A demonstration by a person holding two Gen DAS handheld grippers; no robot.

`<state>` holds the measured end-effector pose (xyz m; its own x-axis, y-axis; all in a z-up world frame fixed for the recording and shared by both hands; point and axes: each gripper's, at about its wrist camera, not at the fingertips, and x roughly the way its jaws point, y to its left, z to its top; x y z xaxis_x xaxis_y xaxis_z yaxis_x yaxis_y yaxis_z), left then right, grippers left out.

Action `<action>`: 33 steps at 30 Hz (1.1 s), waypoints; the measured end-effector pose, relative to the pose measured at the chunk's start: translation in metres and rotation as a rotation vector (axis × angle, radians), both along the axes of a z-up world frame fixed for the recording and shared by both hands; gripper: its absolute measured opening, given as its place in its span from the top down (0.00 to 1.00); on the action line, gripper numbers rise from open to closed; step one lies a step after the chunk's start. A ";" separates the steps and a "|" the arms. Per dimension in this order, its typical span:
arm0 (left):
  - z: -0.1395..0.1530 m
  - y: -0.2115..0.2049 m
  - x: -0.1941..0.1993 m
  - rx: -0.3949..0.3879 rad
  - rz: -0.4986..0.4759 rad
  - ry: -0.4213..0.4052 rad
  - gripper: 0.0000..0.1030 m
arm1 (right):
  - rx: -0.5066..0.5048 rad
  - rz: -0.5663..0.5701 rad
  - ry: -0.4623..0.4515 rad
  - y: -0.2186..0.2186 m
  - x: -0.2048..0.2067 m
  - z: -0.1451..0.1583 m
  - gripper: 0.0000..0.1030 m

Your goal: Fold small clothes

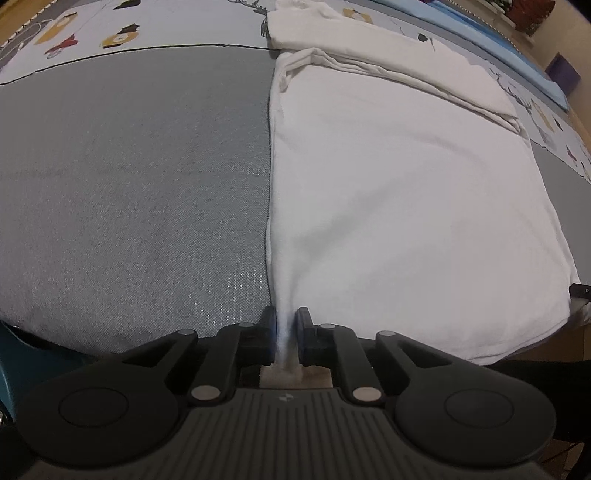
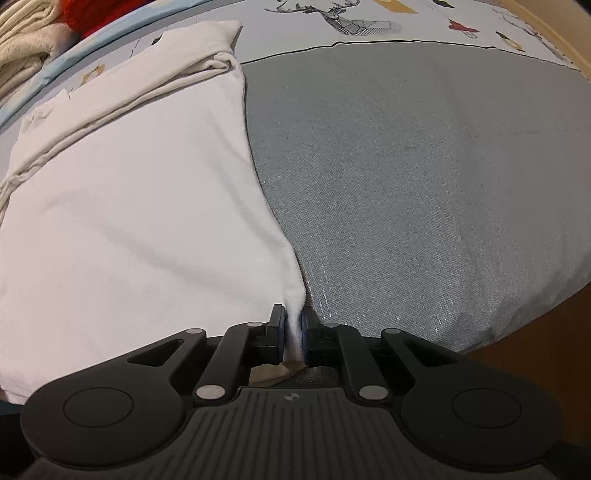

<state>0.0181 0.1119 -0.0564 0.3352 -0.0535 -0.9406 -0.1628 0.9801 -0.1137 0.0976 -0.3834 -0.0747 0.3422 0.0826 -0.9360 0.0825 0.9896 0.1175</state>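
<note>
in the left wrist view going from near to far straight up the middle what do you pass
Left claw shut on the white garment's near edge → the garment's long left edge beside the grey mat → the folded sleeve across the top → the patterned sheet.

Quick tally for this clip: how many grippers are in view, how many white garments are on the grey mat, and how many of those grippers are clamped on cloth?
Grippers: 2, left gripper and right gripper
White garment on the grey mat: 1
Grippers clamped on its near corners: 2
Total things: 3
</note>
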 end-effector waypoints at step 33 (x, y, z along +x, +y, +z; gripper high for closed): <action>0.015 -0.014 -0.002 0.065 -0.039 -0.065 0.95 | 0.025 0.019 -0.116 0.002 -0.012 0.036 0.94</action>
